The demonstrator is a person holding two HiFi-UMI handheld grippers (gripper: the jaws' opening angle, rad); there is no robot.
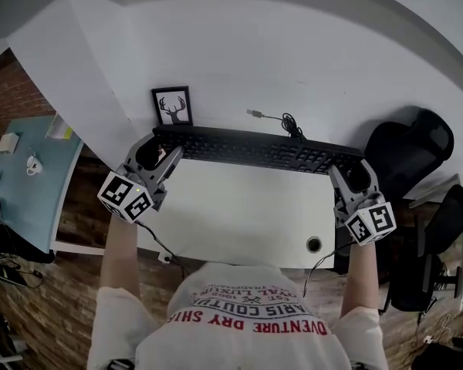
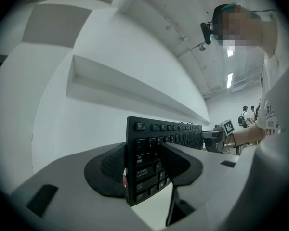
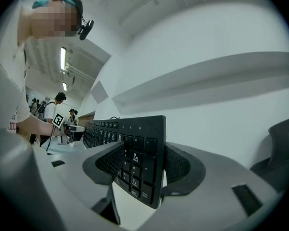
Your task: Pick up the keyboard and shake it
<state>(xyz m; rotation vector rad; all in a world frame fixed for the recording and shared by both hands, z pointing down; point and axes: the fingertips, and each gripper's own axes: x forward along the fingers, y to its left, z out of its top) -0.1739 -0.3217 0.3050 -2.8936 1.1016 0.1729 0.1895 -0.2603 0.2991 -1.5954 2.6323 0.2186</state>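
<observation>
A long black keyboard hangs in the air above the white desk, held by both ends. My left gripper is shut on its left end; in the left gripper view the keyboard stands on edge between the two pads. My right gripper is shut on the right end, where the number-pad end of the keyboard is clamped between the pads. The keys face toward me. Its cable trails off behind.
A small framed deer picture stands against the wall behind the keyboard's left end. A round cable hole sits in the desk's front right. A black office chair is at the right. People stand in the far background.
</observation>
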